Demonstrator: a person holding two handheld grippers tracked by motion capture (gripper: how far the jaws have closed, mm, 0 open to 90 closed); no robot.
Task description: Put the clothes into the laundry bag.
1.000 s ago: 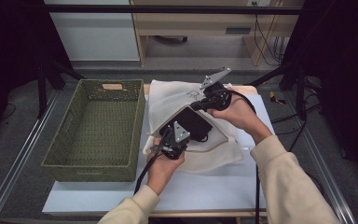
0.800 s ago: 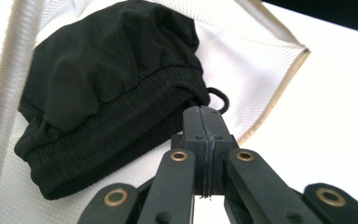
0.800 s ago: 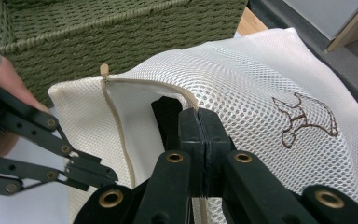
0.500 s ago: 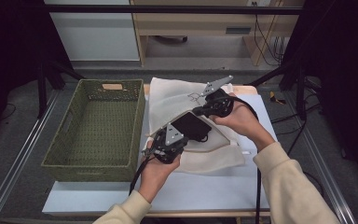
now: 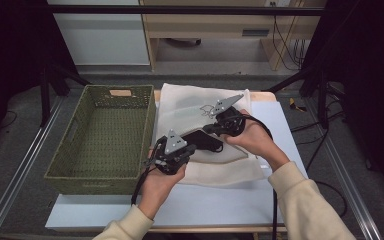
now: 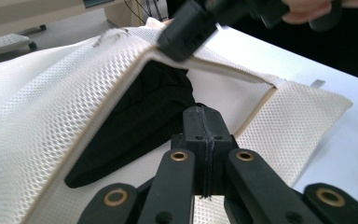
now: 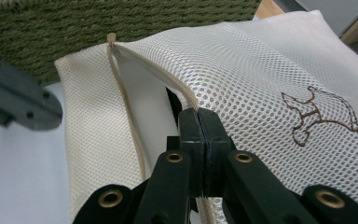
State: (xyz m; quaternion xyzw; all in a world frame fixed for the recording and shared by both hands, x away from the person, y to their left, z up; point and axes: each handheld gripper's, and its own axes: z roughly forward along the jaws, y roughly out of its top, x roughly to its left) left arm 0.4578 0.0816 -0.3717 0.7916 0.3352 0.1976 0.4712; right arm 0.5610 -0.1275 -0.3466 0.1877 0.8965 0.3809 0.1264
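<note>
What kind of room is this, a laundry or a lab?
Probably a lab recording bench: dark metal frame rails flank the white table, cables trail behind, and hand-held grippers work a mesh laundry bag beside a green basket.

White surface with a wooden far edge, carrying a green woven basket on the left and a white mesh laundry bag just beside it at the middle; bare white at the near edge and right side

Both hands hold their tools low, left tool and right tool (jaws closed) nearly meeting.
</note>
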